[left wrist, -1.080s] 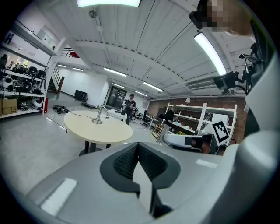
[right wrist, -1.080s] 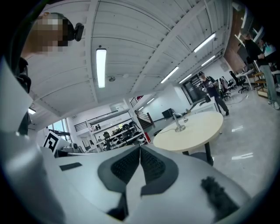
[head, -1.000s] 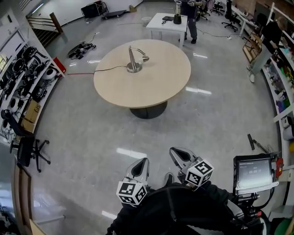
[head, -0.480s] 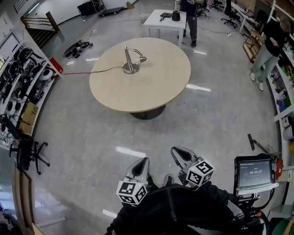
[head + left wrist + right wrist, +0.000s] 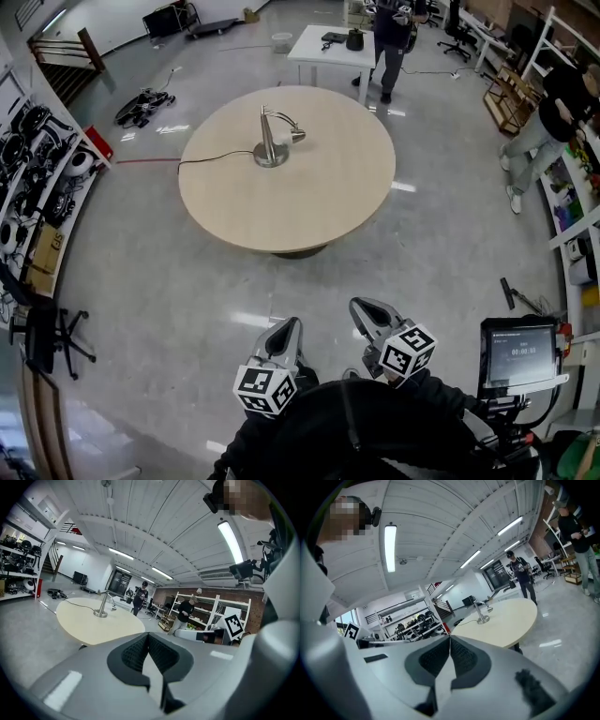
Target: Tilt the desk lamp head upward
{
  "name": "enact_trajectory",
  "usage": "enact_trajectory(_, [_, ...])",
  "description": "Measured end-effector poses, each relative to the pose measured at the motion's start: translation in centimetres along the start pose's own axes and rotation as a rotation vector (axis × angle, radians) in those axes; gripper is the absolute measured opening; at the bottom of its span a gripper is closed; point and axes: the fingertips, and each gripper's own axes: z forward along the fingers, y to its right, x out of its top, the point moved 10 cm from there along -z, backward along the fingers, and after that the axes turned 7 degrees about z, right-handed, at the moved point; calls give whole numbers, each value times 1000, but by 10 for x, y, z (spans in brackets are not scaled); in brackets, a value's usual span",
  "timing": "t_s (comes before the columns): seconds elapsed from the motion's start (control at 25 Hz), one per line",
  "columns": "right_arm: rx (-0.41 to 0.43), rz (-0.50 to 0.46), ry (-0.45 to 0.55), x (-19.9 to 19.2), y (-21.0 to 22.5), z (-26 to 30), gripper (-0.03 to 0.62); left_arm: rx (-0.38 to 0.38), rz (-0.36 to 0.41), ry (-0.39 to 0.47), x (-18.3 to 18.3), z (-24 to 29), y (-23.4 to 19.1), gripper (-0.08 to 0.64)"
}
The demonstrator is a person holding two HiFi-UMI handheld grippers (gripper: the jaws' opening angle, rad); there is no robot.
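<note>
A silver desk lamp (image 5: 272, 138) stands on a round beige table (image 5: 309, 197), left of its middle, with its head (image 5: 296, 136) drooping to the right and a black cord running off to the left. The lamp (image 5: 101, 606) also shows far off in the left gripper view, and the lamp (image 5: 481, 613) in the right gripper view. My left gripper (image 5: 286, 330) and right gripper (image 5: 366, 311) are held close to the body at the bottom of the head view, well short of the table. Both are shut with nothing between the jaws.
A white table (image 5: 339, 49) stands behind the round one, with a person (image 5: 389, 37) beside it. Another person (image 5: 544, 127) stands at the shelves on the right. Racks of gear (image 5: 37, 178) line the left wall. A monitor on a stand (image 5: 520, 352) is at my right.
The round table and lamp have come nearer and lower in the head view as I walk toward them. The person at the right has stepped further into view. Both grippers stay shut.
</note>
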Motion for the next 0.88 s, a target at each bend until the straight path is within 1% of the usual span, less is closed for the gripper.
enact_trajectory(0.16, [-23,-1,0,5,-16,39,6,-3,-4,11,15,-4,-49,8])
enact_trajectory(0.36, [-52,-6,-4,5,-31,74,6,-13,-17,28,22,-6,-95,8])
enact_trajectory(0.52, [-73,-1,-10,4,-36,95,6,-27,-27,31,24,-5,-122,8])
enact_trajectory(0.68, [-89,-12,-15,9,-25,125,6,-27,-40,35,24,12,-153,8])
enact_trajectory(0.88, [-107,-17,-31,11,-29,138,6,-26,-48,40,32,17,-168,8])
